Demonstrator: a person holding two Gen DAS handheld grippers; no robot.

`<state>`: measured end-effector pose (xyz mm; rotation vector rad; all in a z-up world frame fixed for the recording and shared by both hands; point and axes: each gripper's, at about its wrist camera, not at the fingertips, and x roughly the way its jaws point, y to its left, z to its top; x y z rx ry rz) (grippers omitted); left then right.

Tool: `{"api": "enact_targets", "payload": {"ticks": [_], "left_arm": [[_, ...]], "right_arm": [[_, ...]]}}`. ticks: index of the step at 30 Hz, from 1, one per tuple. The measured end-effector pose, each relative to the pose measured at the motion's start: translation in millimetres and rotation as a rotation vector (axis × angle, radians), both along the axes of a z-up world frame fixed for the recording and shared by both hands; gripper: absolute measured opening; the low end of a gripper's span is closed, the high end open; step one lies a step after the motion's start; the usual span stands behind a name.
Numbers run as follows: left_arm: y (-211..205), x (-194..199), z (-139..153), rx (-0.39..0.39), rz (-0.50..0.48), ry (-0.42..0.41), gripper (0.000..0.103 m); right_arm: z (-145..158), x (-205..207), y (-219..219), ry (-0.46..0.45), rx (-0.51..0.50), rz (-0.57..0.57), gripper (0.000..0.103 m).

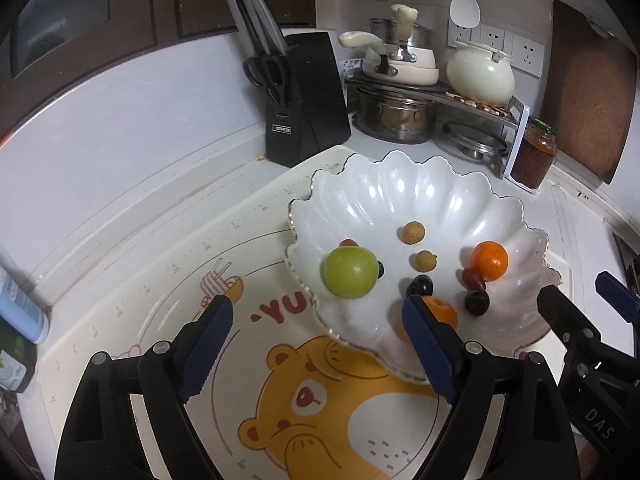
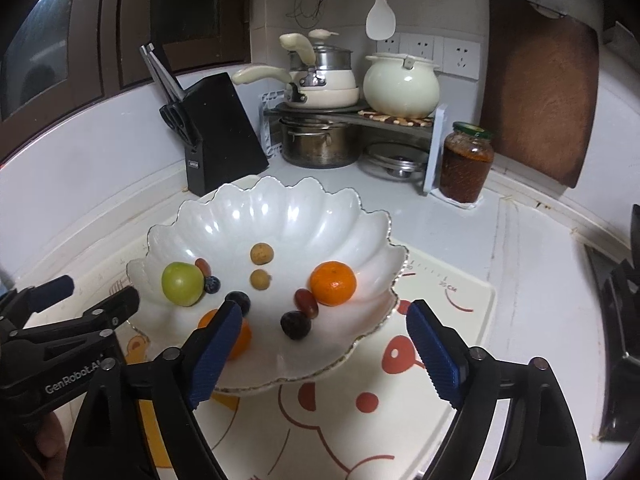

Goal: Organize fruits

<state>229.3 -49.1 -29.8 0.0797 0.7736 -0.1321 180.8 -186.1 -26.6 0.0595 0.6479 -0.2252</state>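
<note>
A white scalloped glass bowl [image 1: 420, 196] [image 2: 280, 208] stands on a cartoon bear mat. In it lie a green apple [image 1: 351, 272] [image 2: 182, 283], an orange tangerine [image 1: 489, 261] [image 2: 333, 283], a second tangerine [image 1: 442, 312] [image 2: 240, 338] partly behind a finger, two tan longans [image 1: 413, 232] [image 2: 261, 253], dark grapes [image 1: 477, 302] [image 2: 295, 325] and reddish dates [image 1: 473, 280] [image 2: 307, 303]. My left gripper [image 1: 318, 340] is open and empty at the bowl's near left rim. My right gripper [image 2: 324, 348] is open and empty at the bowl's near right rim.
A black knife block [image 1: 306, 96] [image 2: 218, 132], a rack with pots [image 1: 394, 114] [image 2: 316, 144], a cream kettle [image 2: 401, 84] and a sauce jar [image 1: 534, 156] [image 2: 466, 164] stand behind the bowl. A wooden board [image 2: 540, 84] leans right. A stove edge [image 2: 624, 320] lies far right.
</note>
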Motion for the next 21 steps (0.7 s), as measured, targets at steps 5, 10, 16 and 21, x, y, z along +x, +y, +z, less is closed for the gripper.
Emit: {"api": "enact_targets", "payload": {"ticks": [5,10,16,21], "left_arm": [[9,-21,7,-0.006,0.012,-0.020,0.091],[17,-42,12,-0.004,0.022,-0.037,0.091],[26,-70,15,-0.009,0.033,-0.057,0.091],[28,-92,18,-0.020,0.032,-0.068,0.091]], "right_arm": [[6,-16,5,-0.011,-0.006,-0.008,0.086],[11,-35,14,-0.028,-0.017,-0.009,0.086],[12,-59,21,-0.045,-0.028,0.000,0.086],[17,-82,25,-0.068,-0.032,0.007,0.086]]}}
